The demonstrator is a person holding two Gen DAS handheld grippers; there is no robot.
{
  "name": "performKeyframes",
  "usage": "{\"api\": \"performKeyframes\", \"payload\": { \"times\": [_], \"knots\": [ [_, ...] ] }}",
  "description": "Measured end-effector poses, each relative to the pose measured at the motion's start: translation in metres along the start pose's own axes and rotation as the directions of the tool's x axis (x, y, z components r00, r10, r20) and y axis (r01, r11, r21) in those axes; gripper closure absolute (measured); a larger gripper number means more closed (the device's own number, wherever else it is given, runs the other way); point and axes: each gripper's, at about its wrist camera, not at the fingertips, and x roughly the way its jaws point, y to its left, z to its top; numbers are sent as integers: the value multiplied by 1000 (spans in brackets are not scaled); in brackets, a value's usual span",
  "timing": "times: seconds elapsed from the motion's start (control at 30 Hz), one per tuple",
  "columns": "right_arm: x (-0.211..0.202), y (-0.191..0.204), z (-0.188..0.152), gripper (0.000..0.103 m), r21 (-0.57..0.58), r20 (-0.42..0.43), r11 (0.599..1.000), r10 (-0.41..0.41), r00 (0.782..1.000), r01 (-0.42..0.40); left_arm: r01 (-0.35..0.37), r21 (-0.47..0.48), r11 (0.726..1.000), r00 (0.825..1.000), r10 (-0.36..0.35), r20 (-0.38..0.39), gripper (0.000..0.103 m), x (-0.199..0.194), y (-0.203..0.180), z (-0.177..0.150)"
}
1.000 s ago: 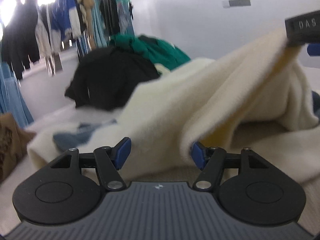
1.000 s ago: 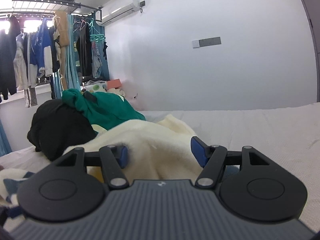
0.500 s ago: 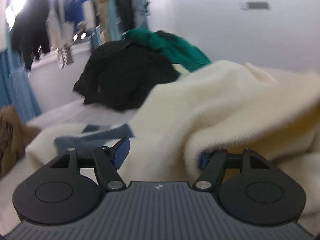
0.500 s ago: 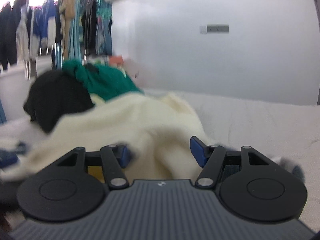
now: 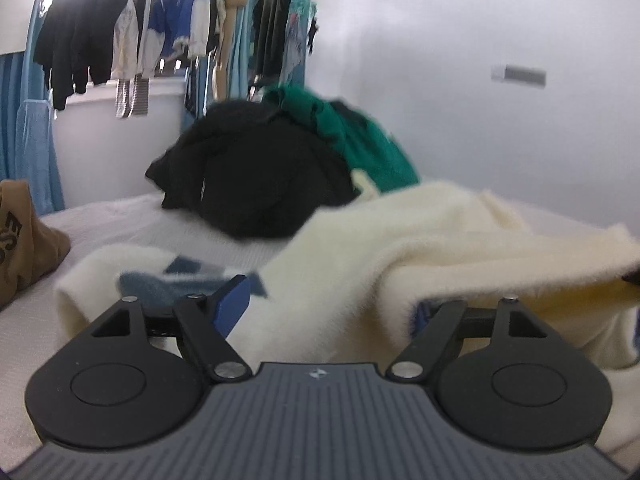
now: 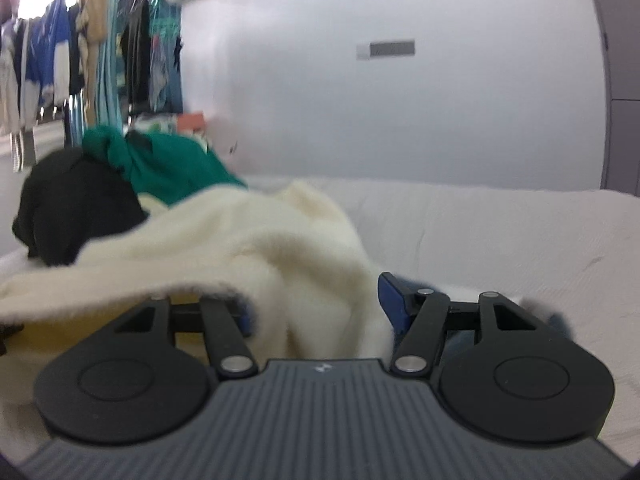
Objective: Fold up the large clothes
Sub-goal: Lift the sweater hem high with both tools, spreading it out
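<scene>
Fold in progress on a fluffy cream fleece garment with a blue patch [image 5: 420, 240], which lies rumpled on the white bed [image 6: 500, 216], in front of a heap of black [image 5: 256, 184] and green clothing [image 6: 172, 168]. The left claw [image 5: 332, 304] is opening: a fold of the cream fabric drapes across its right finger, hiding that pad, while the blue left pad [image 5: 232, 304] stands clear of the cloth, so the hold reads as released. The right claw [image 6: 316, 308] stands partly open with a bunch of cream fabric between its fingers; whether the pads pinch it cannot be told. The step appears to be laying one edge over. The next move probably calls for drawing the left claw free without dragging the fabric, then finding a fresh edge to flatten.
</scene>
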Motion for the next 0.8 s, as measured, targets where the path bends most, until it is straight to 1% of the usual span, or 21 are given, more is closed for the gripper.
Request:
{"api": "performKeyframes", "payload": {
  "times": [0.1, 0.17, 0.3, 0.4, 0.5, 0.57, 0.67, 0.73, 0.8],
  "knots": [
    [-20, -6, 10, 42, 21, 40, 1000, -4, 999, 3, 30, -7, 1000, 997, -29, 67, 20, -24, 5, 10],
    [-34, -7, 20, 42, 14, 79, 1000, -1, 997, 0, 51, -18, 999, 993, -48, 110, 20, -43, 9, 19],
    [-64, -6, 47, 42, -21, 148, 1000, 19, 989, -16, 88, -30, 996, 978, -81, 191, 20, -76, 18, 45],
    [-89, -8, 77, 42, -37, 184, 999, 45, 982, -38, 110, -14, 994, 963, -104, 248, 20, -100, 23, 74],
    [-110, -6, 113, 42, -72, 230, 996, 61, 971, -45, 151, 0, 988, 942, -144, 303, 20, -123, 29, 113],
    [-125, -5, 141, 42, -97, 265, 994, 67, 962, -43, 168, 18, 986, 927, -164, 337, 20, -139, 31, 144],
    [-147, -6, 186, 42, -102, 300, 993, 91, 950, -63, 209, 31, 978, 904, -205, 375, 20, -164, 35, 192],
    [-166, -5, 214, 42, -109, 335, 992, 102, 937, -69, 244, 34, 969, 891, -237, 388, 20, -183, 38, 230],
    [-186, -2, 242, 42, -128, 376, 989, 114, 920, -70, 257, 51, 965, 880, -256, 401, 20, -201, 41, 269]
  ]
}}
